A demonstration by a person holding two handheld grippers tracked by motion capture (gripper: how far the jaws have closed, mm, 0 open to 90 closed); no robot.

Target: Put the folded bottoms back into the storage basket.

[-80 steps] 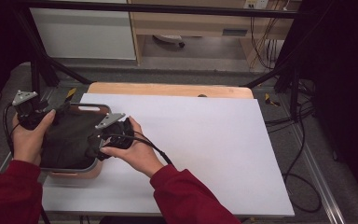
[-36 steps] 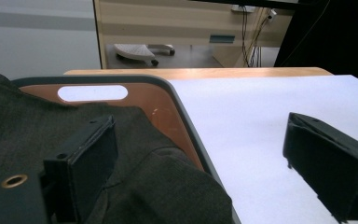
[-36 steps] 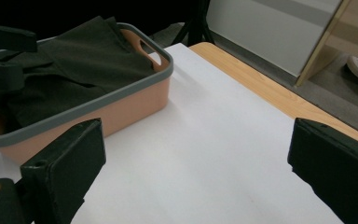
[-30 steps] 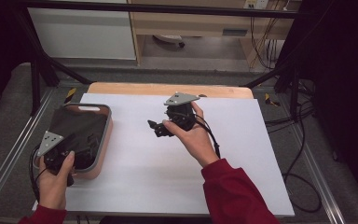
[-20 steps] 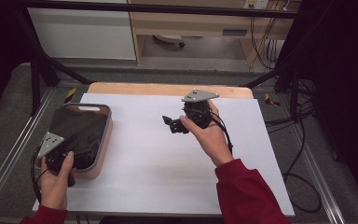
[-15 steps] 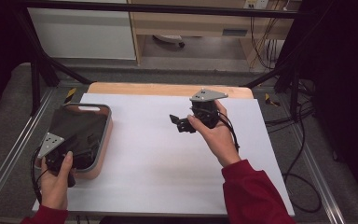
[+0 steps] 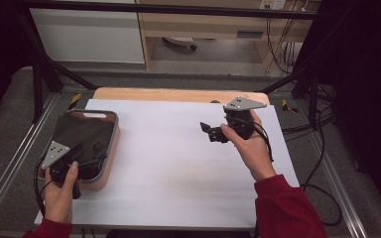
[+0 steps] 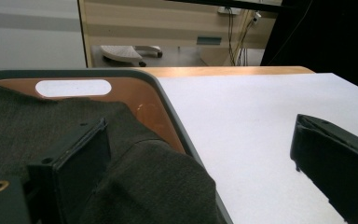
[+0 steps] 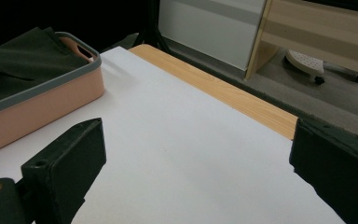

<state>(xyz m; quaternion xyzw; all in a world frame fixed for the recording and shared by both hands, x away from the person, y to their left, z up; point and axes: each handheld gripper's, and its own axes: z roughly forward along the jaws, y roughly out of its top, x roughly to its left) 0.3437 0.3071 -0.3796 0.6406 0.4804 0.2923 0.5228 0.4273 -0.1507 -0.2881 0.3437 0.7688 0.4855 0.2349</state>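
A peach basket with a grey rim stands at the left of the table, and a dark cloth lies in it. My left gripper hovers over the basket's near end. Its jaws have just been opening and stand wide. In the left gripper view the cloth lies under and between the jaws of the left gripper, and no pad presses on it. My right gripper is held above the white sheet at the right, open, pointing left toward the basket. Nothing is between the right gripper's jaws.
A white sheet covers most of the wooden table. Metal rails run along both sides of it. Cables hang at the right. A cabinet and a chair base stand beyond the far edge.
Both grippers were at the cloth in the basket in the earliest frame. Over the last second the right gripper has drifted right across the sheet; the left has stayed at the basket's near end.
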